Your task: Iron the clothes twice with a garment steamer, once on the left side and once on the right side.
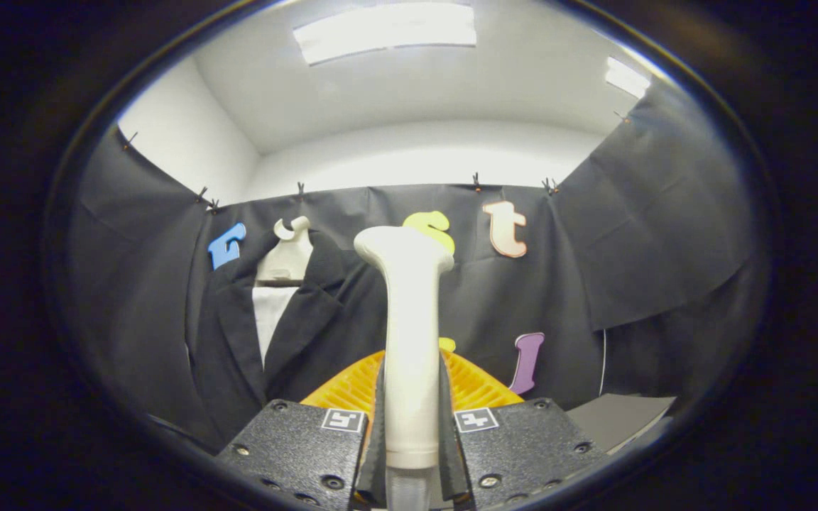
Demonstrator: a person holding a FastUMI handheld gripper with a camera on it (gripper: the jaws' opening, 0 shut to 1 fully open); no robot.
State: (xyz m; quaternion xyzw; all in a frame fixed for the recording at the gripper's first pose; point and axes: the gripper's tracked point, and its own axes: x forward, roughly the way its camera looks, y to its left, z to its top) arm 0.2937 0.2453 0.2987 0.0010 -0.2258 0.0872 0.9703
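My gripper [411, 433] clamps the cream-white plastic garment steamer [409, 333] by its straight handle, both fingers pressed on its sides, the head standing upright beyond them. It looks rigid, smooth and likely top-heavy, so a grip low on the handle seems wise against slipping. The black jacket over a white shirt [267, 319], soft and loose, hangs on a pale hanger [287, 259] ahead to the left against the black cloth wall. An orange ribbed tray [476, 387] sits just behind the fingers, a grey tabletop [618, 419] beside it, under white ceiling lights [384, 32].

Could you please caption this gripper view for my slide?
Gripper shut on an upright white steamer, dark jacket hanging beyond to its left.
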